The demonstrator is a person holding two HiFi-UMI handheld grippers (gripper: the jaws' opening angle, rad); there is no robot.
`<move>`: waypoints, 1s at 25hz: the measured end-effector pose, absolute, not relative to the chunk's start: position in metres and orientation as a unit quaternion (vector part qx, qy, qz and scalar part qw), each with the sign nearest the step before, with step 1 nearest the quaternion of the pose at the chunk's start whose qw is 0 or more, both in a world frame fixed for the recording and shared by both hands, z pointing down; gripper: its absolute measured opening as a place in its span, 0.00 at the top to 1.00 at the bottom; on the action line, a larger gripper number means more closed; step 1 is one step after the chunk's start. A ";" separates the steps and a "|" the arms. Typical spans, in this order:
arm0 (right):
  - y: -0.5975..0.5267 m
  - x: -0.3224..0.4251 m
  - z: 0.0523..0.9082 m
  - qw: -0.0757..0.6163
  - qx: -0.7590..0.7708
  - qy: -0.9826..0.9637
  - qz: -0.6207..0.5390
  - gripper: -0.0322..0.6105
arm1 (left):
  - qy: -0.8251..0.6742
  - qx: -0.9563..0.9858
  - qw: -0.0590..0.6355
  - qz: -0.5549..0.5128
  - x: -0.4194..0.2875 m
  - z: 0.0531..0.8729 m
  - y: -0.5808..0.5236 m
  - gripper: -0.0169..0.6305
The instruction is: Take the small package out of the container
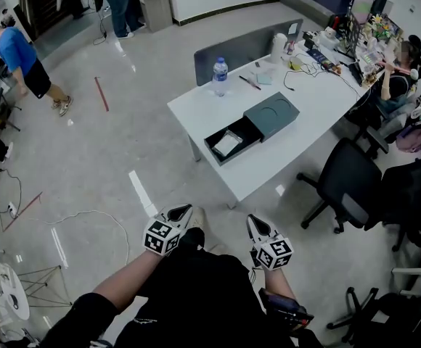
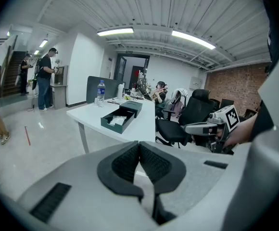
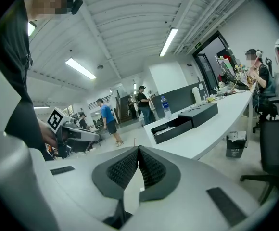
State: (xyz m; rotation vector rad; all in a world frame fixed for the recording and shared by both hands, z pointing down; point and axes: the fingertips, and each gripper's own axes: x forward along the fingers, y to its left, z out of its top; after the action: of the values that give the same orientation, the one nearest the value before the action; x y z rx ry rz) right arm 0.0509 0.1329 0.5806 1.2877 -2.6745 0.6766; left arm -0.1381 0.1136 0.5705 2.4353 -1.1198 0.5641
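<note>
1. Left gripper (image 2: 139,148) is seen with jaws pressed together, empty, lower centre.
2. Right gripper (image 3: 138,153) is likewise closed on nothing.
3. Small package (image 1: 227,144) is seen inside the open container (image 1: 243,149) on the table (image 1: 305,114), frame centre.

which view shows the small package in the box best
Head view: it looks down into the open container, showing the whole small package. Both gripper views see it low from the side, just a pale sliver above the wall.

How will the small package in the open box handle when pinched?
The small package looks flat and pale, like a thin pouch, so it is probably light and floppy. It lies low in the container, so it may slide before lifting.
</note>
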 end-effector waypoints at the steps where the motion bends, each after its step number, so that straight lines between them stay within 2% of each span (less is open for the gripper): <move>1: 0.132 0.051 0.580 0.049 0.423 -0.877 0.223 0.91 | -0.401 0.871 0.200 0.200 -0.139 0.570 0.112 0.96; 25: 0.035 0.040 0.579 0.069 0.472 -0.846 0.241 0.91 | -0.337 0.893 0.225 0.199 -0.132 0.581 -0.008 0.96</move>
State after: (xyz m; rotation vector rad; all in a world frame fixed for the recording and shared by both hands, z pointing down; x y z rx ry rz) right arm 0.0403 0.0348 0.5793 1.4205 -2.5462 0.7248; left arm -0.1320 -0.0082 0.5814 2.4618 -0.9282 0.5478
